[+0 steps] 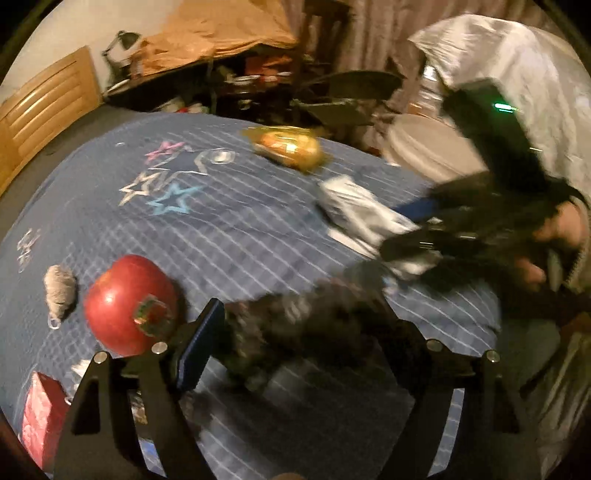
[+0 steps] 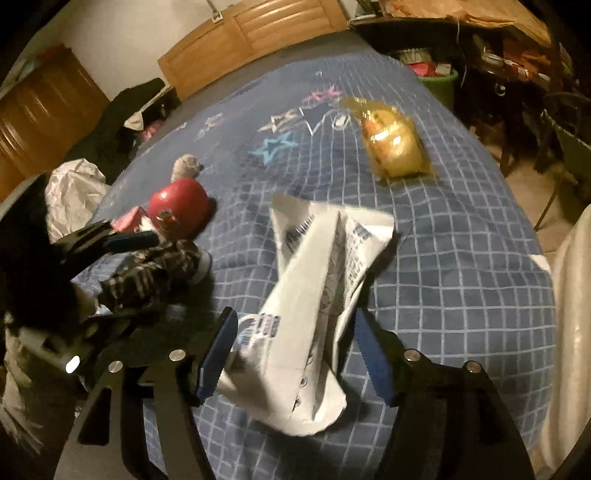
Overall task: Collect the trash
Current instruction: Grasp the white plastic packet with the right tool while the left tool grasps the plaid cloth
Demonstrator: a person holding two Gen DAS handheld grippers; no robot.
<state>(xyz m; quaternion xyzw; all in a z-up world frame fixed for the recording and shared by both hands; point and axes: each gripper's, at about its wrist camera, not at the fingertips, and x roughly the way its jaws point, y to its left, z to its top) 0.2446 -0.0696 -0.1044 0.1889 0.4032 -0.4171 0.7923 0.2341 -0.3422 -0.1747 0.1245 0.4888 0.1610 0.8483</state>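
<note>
On the blue checked bedspread (image 2: 461, 258), my left gripper (image 1: 299, 332) is closed around a dark crumpled wrapper (image 1: 306, 325), blurred by motion; it also shows in the right wrist view (image 2: 147, 273). My right gripper (image 2: 291, 350) has its jaws on either side of a white printed wrapper (image 2: 310, 306), seemingly gripping it. In the left wrist view the right gripper (image 1: 413, 247) holds that white wrapper (image 1: 354, 210). A yellow packet (image 2: 395, 144) lies farther back, also seen in the left wrist view (image 1: 291, 147).
A red apple (image 1: 129, 302) with a sticker, a grey fuzzy toy (image 1: 59, 291) and a red carton (image 1: 40, 417) lie at the left. A white plastic bag (image 2: 74, 192) sits beside the bed. A wooden headboard (image 2: 251, 33) and cluttered shelves (image 2: 498, 55) lie beyond.
</note>
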